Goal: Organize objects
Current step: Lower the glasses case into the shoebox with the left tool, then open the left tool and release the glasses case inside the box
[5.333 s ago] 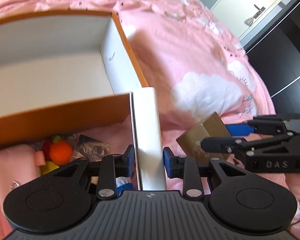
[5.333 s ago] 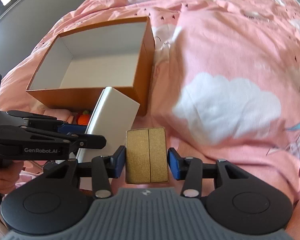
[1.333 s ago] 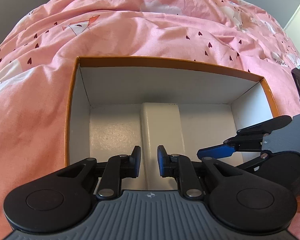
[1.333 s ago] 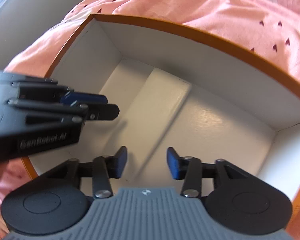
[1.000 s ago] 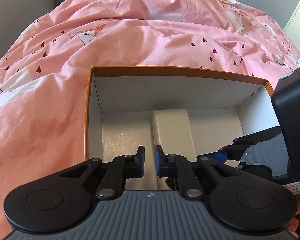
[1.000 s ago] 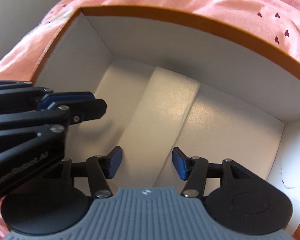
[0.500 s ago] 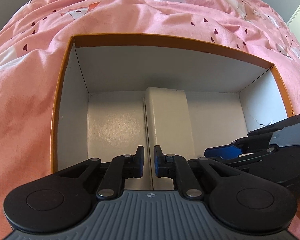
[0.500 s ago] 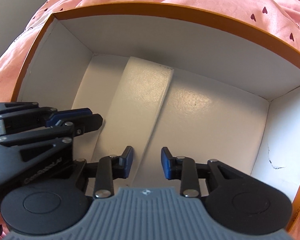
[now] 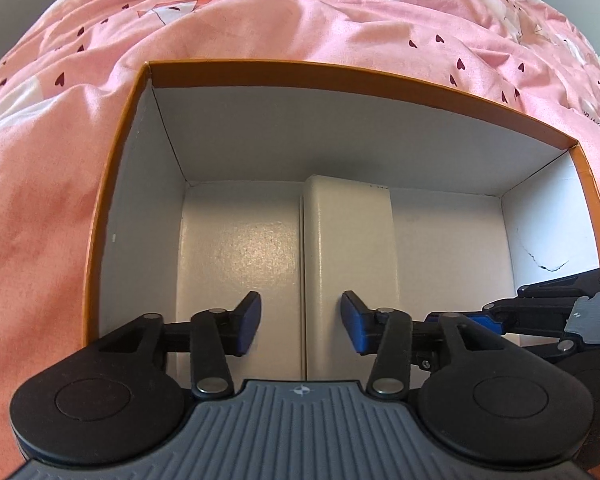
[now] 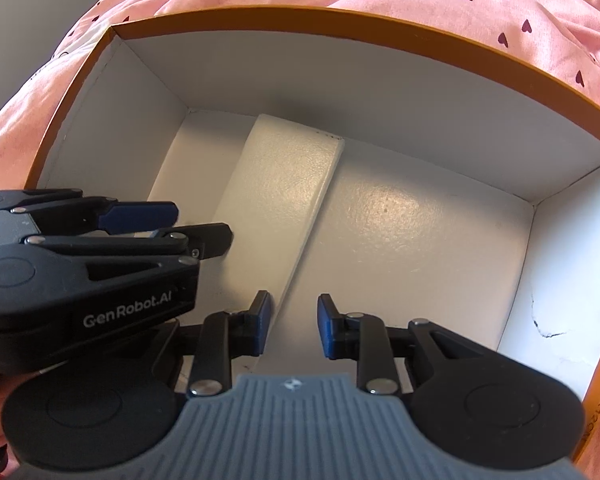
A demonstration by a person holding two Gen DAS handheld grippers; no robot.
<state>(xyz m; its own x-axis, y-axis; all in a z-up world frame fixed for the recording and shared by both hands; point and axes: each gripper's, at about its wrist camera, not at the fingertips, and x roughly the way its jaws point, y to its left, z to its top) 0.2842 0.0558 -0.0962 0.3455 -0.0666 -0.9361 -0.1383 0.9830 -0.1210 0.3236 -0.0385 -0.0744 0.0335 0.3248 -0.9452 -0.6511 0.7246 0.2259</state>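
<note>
Blue pads (image 9: 247, 320) of the left gripper (image 9: 300, 322) are standing apart and opening, with nothing pressed between them. Its jaws are straddling the near end of the white box (image 9: 348, 264), which is lying flat on the carton's floor; the box's left edge is running up between the two pads, so most of the box is lying under the right pad and beyond, while the left pad is hanging over bare floor. Whether the pads are touching the box cannot be told.

In the right wrist view the right gripper (image 10: 293, 326) is pointing down into the same carton, its jaws narrow and closing, again with nothing gripped. The gap between them is sitting over the white box's right edge (image 10: 296, 280) near its close end; the box (image 10: 284, 192) is stretching away and leftward from there, toward the far wall.

Both grippers are working side by side: the left gripper (image 10: 160, 228) is showing at the left of the right view, its pads over the box's left side, and the right gripper's fingers (image 9: 540, 308) are reaching in from the right edge of the left view.

Around them, the carton (image 9: 340, 76) is orange outside and white inside, holding only the white box, which is lying roughly in the middle and reaching to the far wall. A dark crack-like mark (image 10: 544, 330) is showing on the right wall. Outside, a pink sheet (image 9: 260, 20) with small hearts is surrounding the carton
</note>
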